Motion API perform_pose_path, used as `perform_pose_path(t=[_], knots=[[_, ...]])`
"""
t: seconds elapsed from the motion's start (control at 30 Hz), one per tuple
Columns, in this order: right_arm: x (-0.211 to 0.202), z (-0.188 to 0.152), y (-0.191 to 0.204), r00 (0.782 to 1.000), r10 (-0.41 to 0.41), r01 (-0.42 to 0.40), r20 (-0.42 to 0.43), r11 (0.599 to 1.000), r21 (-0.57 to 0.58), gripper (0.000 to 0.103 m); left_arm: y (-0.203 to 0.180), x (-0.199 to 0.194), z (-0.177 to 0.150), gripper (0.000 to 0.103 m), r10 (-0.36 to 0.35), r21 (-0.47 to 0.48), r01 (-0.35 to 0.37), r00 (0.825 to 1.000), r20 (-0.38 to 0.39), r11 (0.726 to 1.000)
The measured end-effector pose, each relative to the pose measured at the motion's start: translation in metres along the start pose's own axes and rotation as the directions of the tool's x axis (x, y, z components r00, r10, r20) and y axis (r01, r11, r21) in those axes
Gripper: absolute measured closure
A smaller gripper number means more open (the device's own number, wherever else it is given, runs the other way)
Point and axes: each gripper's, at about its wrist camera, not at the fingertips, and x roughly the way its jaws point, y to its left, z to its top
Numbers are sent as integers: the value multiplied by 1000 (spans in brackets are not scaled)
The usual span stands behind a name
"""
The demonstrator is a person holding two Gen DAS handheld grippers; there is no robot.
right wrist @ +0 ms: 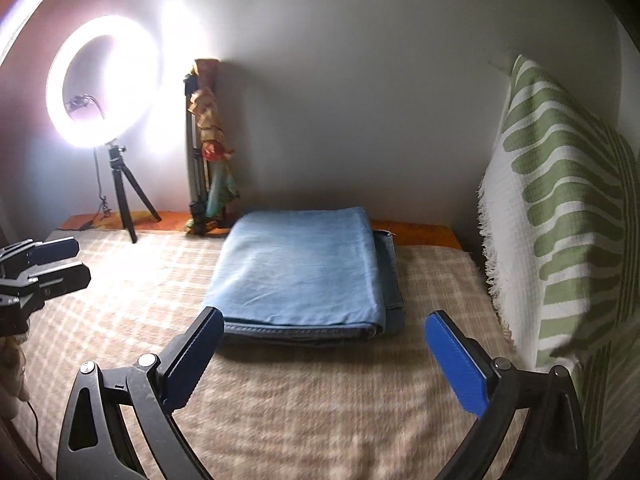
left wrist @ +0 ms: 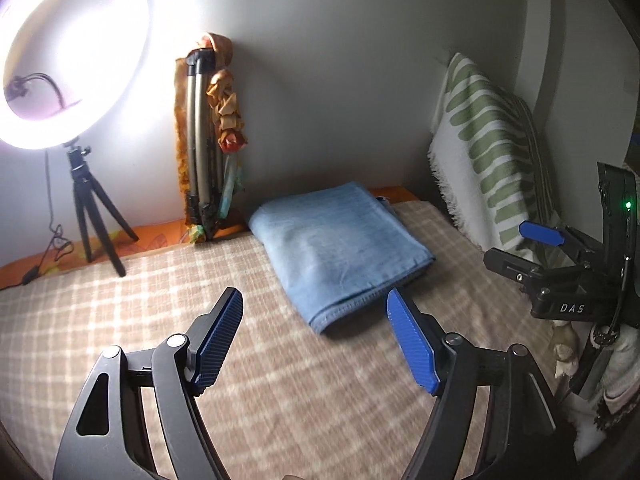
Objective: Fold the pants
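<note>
The light blue pants [left wrist: 340, 244] lie folded into a neat rectangle on the beige checked blanket [left wrist: 140, 304], near the back wall. They also show in the right wrist view [right wrist: 304, 272], with darker folded layers along the near and right edges. My left gripper [left wrist: 316, 308] is open and empty, held just short of the pants' near corner. My right gripper [right wrist: 324, 332] is open and empty, held in front of the pants' near edge. The right gripper also shows at the right of the left wrist view [left wrist: 540, 236]. The left gripper shows at the left of the right wrist view [right wrist: 60, 264].
A lit ring light [right wrist: 104, 84] on a small black tripod [right wrist: 124, 200] stands at the back left. A folded tripod wrapped in patterned cloth [right wrist: 204, 152] leans on the wall. A green and white striped pillow [right wrist: 560, 208] stands at the right.
</note>
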Motion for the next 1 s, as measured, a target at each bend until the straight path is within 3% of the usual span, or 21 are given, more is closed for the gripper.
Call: perform_pose_path(t=[0.27,0.43,0.7,1.0], knots=[[-53,-38,23,1000,8,-9,23,999,45,0,-4,-47,-38,25,12,-36,-12,1000,14,999],[-72,-63,34,1000,-3,1,26,998,62,0,-11,-68,-60,23,36,-11,-36,999,22,999],[-86,-90,51,999,-45,44,12,998,41,0,-16,-78,-96,22,75,-42,-75,997,-2,996],[-98,-97,61,999,-36,33,31,996,79,0,-19,-87,-104,22,96,-51,-96,995,-4,994]])
